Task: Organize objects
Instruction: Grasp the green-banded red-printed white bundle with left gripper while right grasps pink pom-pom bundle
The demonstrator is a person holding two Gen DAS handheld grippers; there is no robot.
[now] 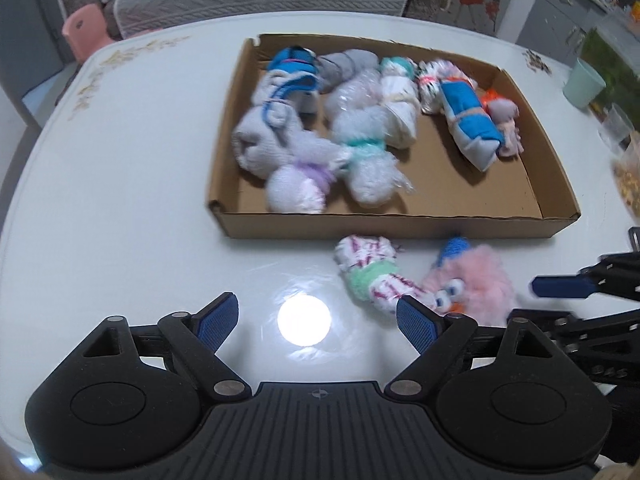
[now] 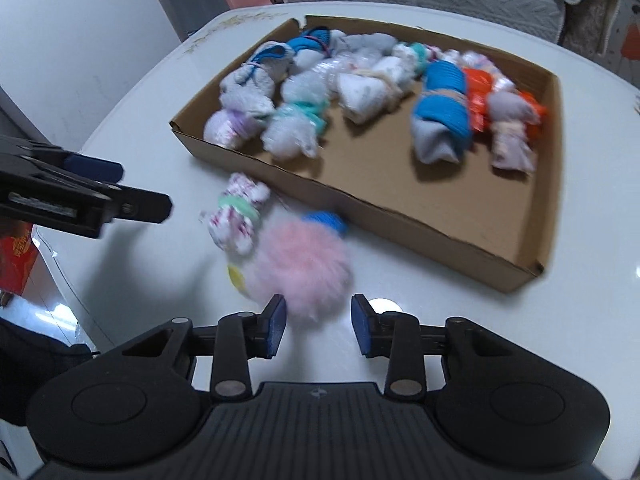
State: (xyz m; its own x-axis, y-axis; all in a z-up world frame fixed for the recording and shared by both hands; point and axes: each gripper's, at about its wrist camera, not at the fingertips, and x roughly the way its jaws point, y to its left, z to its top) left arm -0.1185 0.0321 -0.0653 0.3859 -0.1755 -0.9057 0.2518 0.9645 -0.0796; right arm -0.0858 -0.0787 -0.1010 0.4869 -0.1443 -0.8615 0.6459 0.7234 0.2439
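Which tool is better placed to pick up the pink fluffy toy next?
Probably the right tool: it is open, with the pink fluffy toy just before its fingers. The left tool faces bare table.

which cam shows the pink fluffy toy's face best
The left wrist view: the pink fluffy toy shows its googly eyes and orange mouth there. The right wrist view shows only blurred pink fur from behind, near the open right gripper.

Left hand-held gripper (image 1: pixel 318 320) jaws spread wide, right hand-held gripper (image 2: pixel 319 326) parted

Tray: shallow brown cardboard box (image 1: pixel 384 226), open-topped, holding rolled sock bundles (image 1: pixel 360 120).
Outside: white-and-pink patterned bundle with green band (image 1: pixel 370 270) beside fluffy pink bundle (image 2: pixel 300 264), before the box's near wall.
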